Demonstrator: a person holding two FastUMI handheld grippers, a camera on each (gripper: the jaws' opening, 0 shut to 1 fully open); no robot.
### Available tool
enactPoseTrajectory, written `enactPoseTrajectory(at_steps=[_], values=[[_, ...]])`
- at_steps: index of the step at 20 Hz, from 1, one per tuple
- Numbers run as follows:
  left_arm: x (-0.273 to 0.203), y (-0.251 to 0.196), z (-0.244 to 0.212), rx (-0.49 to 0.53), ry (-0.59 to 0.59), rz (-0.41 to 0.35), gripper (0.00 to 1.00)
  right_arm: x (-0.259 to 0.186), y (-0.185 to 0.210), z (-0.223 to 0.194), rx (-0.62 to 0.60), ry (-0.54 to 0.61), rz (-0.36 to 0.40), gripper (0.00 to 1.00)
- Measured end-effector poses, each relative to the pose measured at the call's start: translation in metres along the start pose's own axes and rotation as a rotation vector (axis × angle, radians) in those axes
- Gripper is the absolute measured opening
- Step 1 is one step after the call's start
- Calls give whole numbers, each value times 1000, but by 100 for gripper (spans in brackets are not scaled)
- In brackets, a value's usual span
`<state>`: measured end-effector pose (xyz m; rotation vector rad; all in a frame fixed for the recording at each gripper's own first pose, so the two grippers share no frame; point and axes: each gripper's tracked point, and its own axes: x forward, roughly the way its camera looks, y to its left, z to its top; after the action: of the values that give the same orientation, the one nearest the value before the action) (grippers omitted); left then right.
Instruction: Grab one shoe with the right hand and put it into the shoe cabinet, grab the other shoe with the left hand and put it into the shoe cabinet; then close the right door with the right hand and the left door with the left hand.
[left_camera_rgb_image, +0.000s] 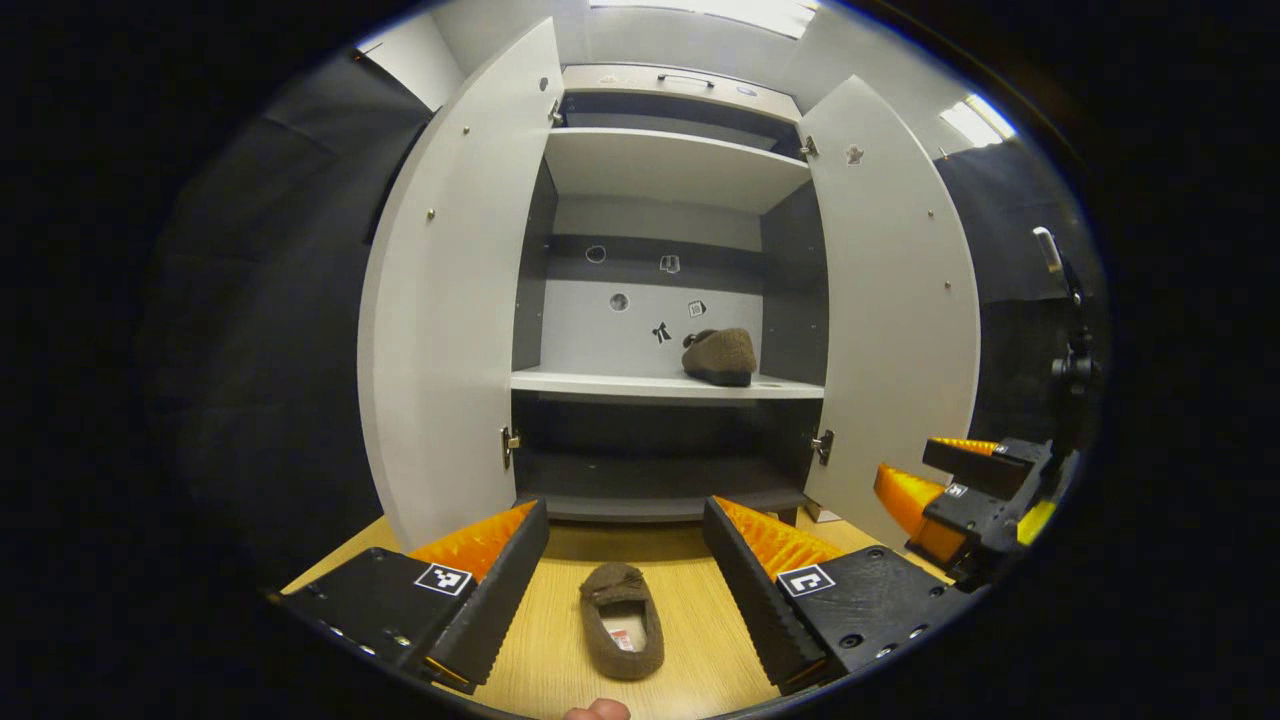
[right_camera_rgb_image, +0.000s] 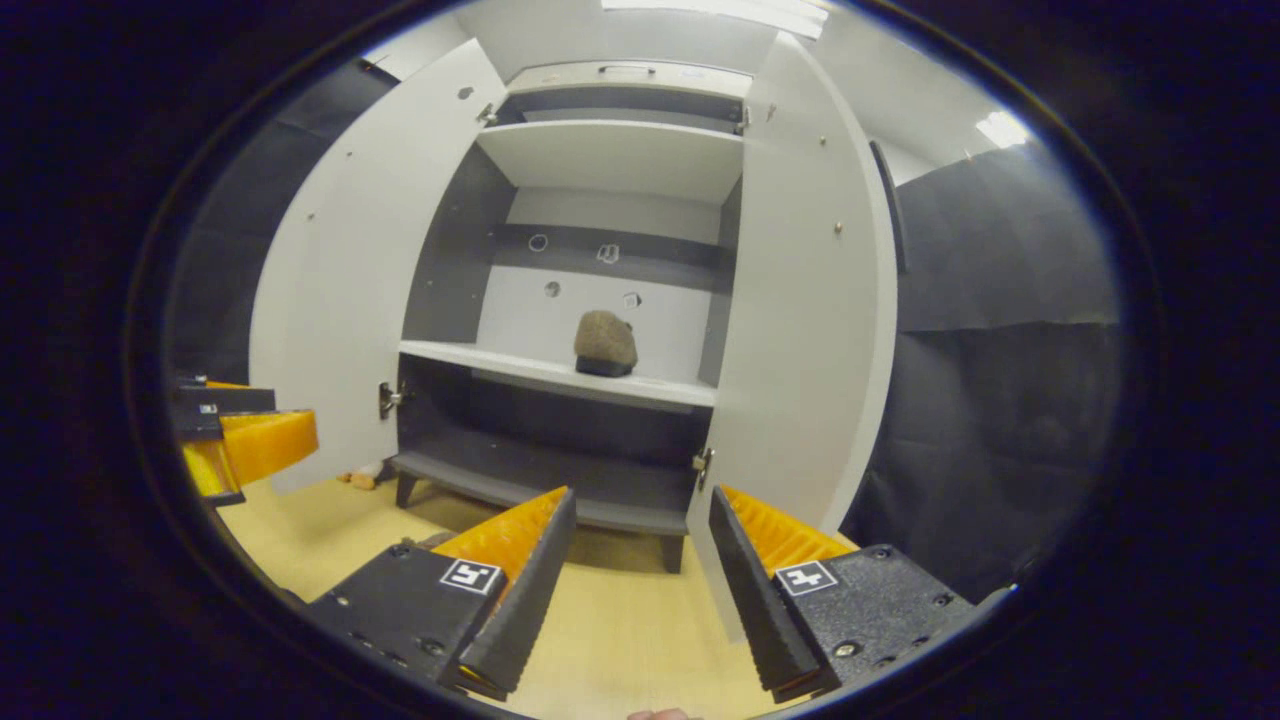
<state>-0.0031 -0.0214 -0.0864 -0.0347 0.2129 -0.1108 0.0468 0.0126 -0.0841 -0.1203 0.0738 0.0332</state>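
A brown slipper (left_camera_rgb_image: 622, 620) lies on the wooden floor, toe toward the cabinet, right between and below the fingers of my open left gripper (left_camera_rgb_image: 625, 575). The other brown slipper (left_camera_rgb_image: 719, 356) (right_camera_rgb_image: 604, 344) rests on the cabinet's middle shelf (left_camera_rgb_image: 600, 384), toward its right side. Both white doors, the left door (left_camera_rgb_image: 450, 300) and the right door (left_camera_rgb_image: 895, 310) (right_camera_rgb_image: 800, 300), stand wide open. My right gripper (right_camera_rgb_image: 640, 575) is open and holds nothing, in front of the right door; it also appears at the right edge of the left gripper view as the right gripper (left_camera_rgb_image: 950, 500).
The cabinet has an upper shelf (left_camera_rgb_image: 670, 165) and a dark bottom shelf (left_camera_rgb_image: 650, 480) just above the floor. Black cloth walls flank it on both sides. A small object (right_camera_rgb_image: 365, 477) lies on the floor by the left door's base.
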Motion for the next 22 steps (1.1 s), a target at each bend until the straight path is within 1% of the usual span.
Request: enactPoseTrajectory(at_steps=[1,2,6,9,11,13,16,18,20,22], values=[[0,0,-6,-4,20,-2,95,-4,3,-6,3,10,7,96],[1,-1,-14,-10,50,-6,95,-8,7,-10,2,15,15,94],[6,2,-56,-86,202,-17,95,-15,9,-17,-19,31,30,94],[15,9,-101,-149,336,-21,95,-17,4,-19,4,38,28,94],[25,19,-132,-193,411,-3,95,-16,0,-22,12,46,22,94],[36,30,-159,-221,471,31,95,-16,-5,-23,11,52,12,94],[53,49,-193,-215,530,78,96,-14,-12,-27,-2,66,-2,94],[64,57,-213,-204,561,93,96,-12,-14,-28,-2,79,-2,94],[73,63,-231,-215,601,109,96,-10,-16,-28,-6,85,-5,94],[86,66,-240,-232,615,114,96,-8,-17,-29,-12,88,-14,94]])
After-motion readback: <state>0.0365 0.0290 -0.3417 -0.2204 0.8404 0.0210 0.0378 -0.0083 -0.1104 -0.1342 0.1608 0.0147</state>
